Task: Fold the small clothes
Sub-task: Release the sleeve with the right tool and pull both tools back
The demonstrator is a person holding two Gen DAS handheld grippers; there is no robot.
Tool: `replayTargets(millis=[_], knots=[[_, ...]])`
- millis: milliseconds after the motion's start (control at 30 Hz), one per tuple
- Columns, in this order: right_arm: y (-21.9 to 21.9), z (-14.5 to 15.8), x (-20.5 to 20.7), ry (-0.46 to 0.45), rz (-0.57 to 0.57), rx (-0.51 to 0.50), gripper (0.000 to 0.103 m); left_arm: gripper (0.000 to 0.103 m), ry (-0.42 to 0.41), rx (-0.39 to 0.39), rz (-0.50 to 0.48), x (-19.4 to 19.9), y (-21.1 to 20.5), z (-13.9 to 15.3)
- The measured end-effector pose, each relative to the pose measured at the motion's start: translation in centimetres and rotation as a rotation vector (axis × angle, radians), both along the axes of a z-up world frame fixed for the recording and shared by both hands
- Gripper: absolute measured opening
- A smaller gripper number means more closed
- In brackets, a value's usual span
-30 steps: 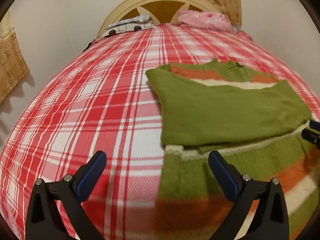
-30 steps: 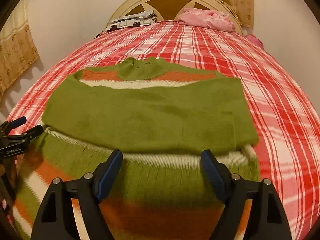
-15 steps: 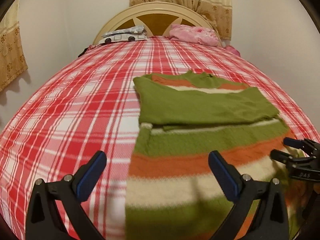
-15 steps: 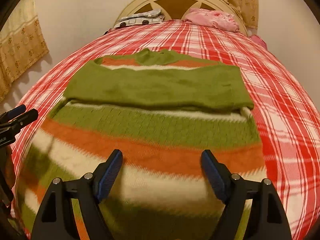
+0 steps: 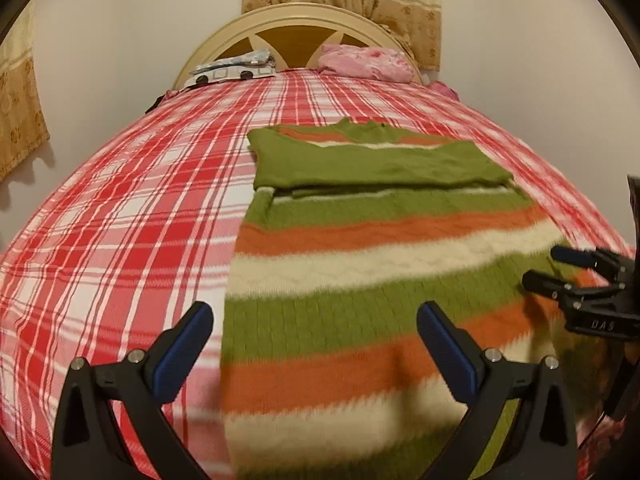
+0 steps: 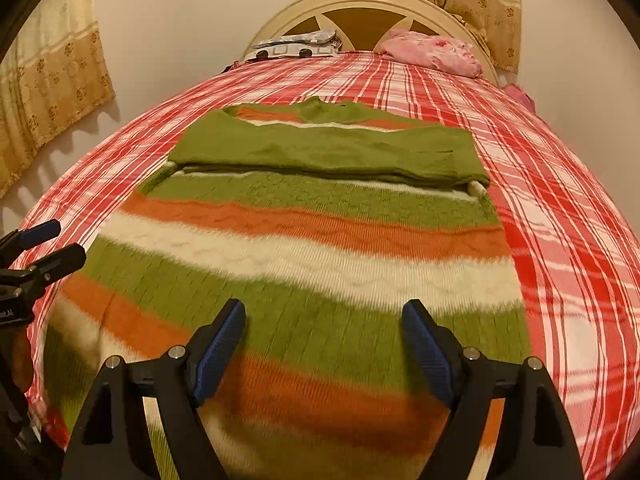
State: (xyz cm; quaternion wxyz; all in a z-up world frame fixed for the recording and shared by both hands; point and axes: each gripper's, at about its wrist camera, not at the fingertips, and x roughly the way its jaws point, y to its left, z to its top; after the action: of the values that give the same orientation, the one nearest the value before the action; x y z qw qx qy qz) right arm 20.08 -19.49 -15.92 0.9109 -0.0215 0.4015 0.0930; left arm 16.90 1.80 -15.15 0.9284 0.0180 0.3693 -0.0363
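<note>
A green, orange and cream striped sweater (image 5: 372,264) lies flat on the red plaid bed (image 5: 120,220), its green sleeves folded across the chest; it also shows in the right wrist view (image 6: 312,248). My left gripper (image 5: 314,324) is open and empty above the sweater's lower left part. My right gripper (image 6: 324,320) is open and empty above the sweater's lower middle. The right gripper shows at the right edge of the left wrist view (image 5: 560,268). The left gripper shows at the left edge of the right wrist view (image 6: 52,244).
A cream headboard (image 5: 304,20) stands at the far end. A pink cloth (image 5: 366,62) and a patterned pillow (image 5: 232,70) lie by it. Curtains (image 6: 52,68) hang on the left wall. The bed (image 6: 560,184) drops off near the wall on the right.
Both grippers have pulled back toward the sweater's hem, so more of its striped lower body shows. Both stay open. The sweater has not moved.
</note>
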Motion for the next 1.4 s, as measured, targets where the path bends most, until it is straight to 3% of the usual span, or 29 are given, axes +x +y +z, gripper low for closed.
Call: replayTargets(millis=[833, 1167, 1400], knots=[[-0.4, -1.3, -8.1, 0.017, -0.007, 0.006, 0.081, 0.103, 0.086, -0.009, 0.011, -6.7, 1.2, -2.9], [-0.9, -0.8, -10.3, -0.019, -0.05, -0.118, 0.081, 0.103, 0.113, -0.019, 0.0, -8.9, 1.5, -3.4], [-3.3, -0.8, -11.7, 0.0, -0.112, -0.132, 0.081, 0.103, 0.148, -0.067, 0.043, -9.8, 2.9, -4.0]])
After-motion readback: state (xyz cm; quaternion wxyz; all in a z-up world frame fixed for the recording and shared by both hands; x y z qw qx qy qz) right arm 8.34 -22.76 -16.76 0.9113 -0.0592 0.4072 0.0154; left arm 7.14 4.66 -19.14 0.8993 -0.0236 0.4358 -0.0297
